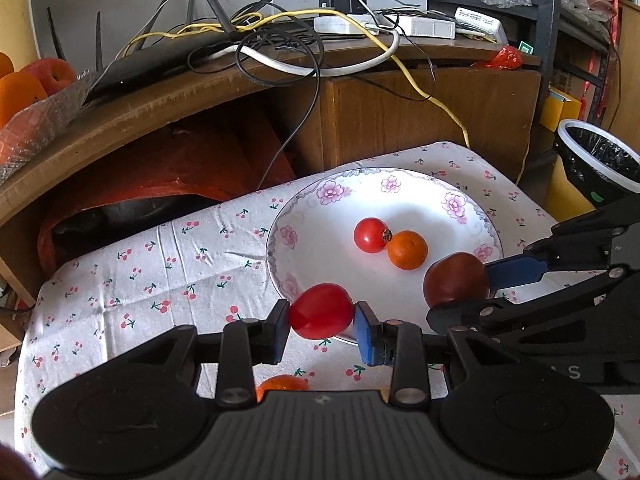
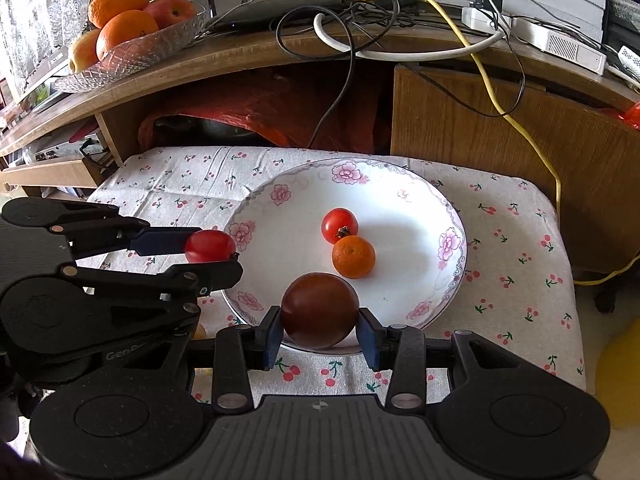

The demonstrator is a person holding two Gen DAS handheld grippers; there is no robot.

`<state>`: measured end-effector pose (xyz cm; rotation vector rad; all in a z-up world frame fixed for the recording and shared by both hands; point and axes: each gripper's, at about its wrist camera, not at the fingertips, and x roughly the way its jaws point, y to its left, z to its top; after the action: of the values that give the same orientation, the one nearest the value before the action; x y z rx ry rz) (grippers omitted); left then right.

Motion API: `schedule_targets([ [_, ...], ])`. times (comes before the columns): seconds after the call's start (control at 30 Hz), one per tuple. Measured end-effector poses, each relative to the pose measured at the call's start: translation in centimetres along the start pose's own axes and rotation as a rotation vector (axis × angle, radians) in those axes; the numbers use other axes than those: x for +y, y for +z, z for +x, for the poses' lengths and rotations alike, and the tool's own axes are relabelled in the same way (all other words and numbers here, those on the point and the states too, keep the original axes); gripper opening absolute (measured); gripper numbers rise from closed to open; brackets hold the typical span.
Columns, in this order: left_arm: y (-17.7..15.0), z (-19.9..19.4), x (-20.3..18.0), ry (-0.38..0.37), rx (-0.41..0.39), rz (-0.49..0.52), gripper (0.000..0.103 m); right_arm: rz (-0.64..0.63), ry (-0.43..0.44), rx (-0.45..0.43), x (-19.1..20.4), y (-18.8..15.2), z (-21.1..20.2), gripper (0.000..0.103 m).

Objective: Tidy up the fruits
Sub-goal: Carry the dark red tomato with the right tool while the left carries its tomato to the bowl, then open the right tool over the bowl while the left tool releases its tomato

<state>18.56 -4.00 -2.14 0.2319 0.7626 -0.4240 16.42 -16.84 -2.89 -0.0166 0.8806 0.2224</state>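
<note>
1. In the left wrist view the left tongs (image 1: pixel 322 328) sit at lower centre, their blue pads clamped on a red tomato (image 1: pixel 320 311) held over the plate's near rim.
2. In the right wrist view the right tongs (image 2: pixel 320 338) sit at lower centre and grip a dark brown-red tomato (image 2: pixel 319 310), also over the near rim of the plate.
3. Each view shows the other tool too: the left tongs enter from the left of the right wrist view, the right tongs from the right of the left wrist view.
4. Just below the left tongs, an orange fruit (image 1: pixel 282 385) peeks out on the cloth, mostly hidden by the tool's body.
5. The plate (image 2: pixel 420 200), white with pink flowers on its rim, rests on a cherry-print cloth (image 2: pixel 520 280) that covers the tabletop.
6. Near the plate's middle lie a small red tomato (image 2: pixel 339 225) and a small orange (image 2: pixel 353 257), touching each other.
7. Behind the tabletop stands a wooden desk (image 2: pixel 500 128), with a red sheet (image 2: pixel 260 108) in the opening under it.
8. On the desk, at upper left of the right wrist view, a glass bowl (image 2: pixel 140 52) holds oranges and apples.
9. Cables (image 2: pixel 480 64) in yellow, white and black trail across the desk top and down its front.
10. At the right edge of the left wrist view stands a bin (image 1: pixel 592 160) lined with a black bag.
</note>
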Motion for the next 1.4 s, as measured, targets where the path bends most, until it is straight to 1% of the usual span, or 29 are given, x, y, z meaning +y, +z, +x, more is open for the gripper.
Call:
schedule_targets([
  [0.7,0.4,0.7,0.2,0.001,0.004,-0.01,0.043,-0.009,-0.002,-0.009,0.0,0.0,0.0,0.036],
  [0.77,0.5,0.7,0.2,0.0,0.004,-0.01,0.043,-0.009,-0.005,-0.011,0.1,0.0,-0.1,0.038],
  [0.83,0.5,0.7,0.2,-0.001,0.0,-0.012,0.043,-0.017,-0.013,-0.023,0.2,0.0,-0.2,0.039],
  [1.2,0.3,-0.7,0.3,0.005,-0.014,-0.007,0.043,-0.015,-0.013,-0.044,0.2,0.0,-0.8,0.039],
  [1.4,0.0,-2.4,0.4,0.011,-0.014,-0.003,0.043,-0.023,0.011,-0.062,0.9,0.0,-1.8,0.039],
])
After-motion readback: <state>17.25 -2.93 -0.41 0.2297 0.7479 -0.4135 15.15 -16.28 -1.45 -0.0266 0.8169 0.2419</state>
